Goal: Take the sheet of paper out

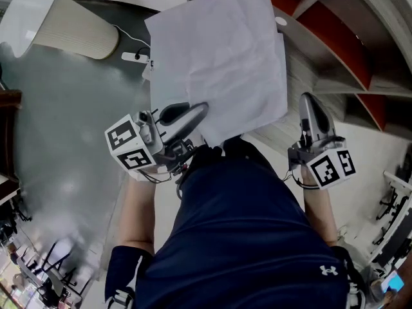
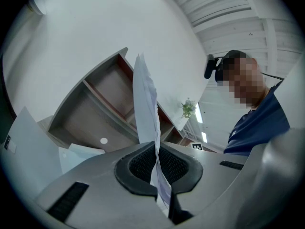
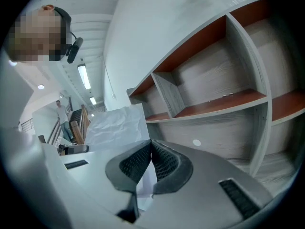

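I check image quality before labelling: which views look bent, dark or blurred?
Head view: fairly sharp, the sheet of paper evenly lit, no glare. Left gripper view: strong fisheye bending, dark corners. Right gripper view: same bending, so the shelves curve.

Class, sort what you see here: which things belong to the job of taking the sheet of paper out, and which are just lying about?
Part of the job:
sheet of paper
left gripper, shut on the paper's edge

Just about:
right gripper, shut and empty
shelves
plant
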Motion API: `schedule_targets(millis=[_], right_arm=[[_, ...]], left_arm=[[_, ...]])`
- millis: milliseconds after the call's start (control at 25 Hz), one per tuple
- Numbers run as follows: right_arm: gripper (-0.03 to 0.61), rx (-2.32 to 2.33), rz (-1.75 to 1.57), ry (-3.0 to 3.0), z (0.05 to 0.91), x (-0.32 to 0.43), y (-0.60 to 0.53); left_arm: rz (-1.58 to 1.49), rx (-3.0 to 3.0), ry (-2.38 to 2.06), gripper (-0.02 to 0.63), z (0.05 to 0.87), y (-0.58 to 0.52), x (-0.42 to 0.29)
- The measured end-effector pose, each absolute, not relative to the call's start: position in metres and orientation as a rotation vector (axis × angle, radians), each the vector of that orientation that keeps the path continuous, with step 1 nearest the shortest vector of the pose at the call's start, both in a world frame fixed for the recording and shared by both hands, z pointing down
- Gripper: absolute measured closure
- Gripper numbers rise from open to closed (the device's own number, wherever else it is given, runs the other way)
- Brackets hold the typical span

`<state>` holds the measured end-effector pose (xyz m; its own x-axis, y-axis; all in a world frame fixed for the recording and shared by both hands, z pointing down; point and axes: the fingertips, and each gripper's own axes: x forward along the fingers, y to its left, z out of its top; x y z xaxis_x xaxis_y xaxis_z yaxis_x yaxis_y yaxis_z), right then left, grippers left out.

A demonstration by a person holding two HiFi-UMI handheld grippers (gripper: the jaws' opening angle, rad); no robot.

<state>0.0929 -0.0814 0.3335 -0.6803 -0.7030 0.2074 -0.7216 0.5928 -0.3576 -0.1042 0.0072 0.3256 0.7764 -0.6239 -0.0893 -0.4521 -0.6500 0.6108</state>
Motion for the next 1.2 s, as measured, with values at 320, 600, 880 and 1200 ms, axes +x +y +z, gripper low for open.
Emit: schedule_targets(millis=[320,600,880,1200], right_arm=[[0.566,1.257,0.6,-2.778,0.33,0.097,-0.078],[0.566,1.26,0.559,-2.79,0.327,0.096,-0.078],[0.566,1.266,0.533,-2.806,0.319,0.097,-0.078],[0.566,1.274,0.506,-2.815,0.322,0.093,-0.073]], left_arm=[[-0.391,2.389,-0.782,0.597,0.328,0.006,-0.103],[-0.387,2.388,-0.765,0.597,0.331,0.004,-0.1],[-0.395,2.396,-0.747,0.597,0.325,0.001,-0.098],[-0.4,2.413,-0.72,0.597,0.329,0.006,-0.099]])
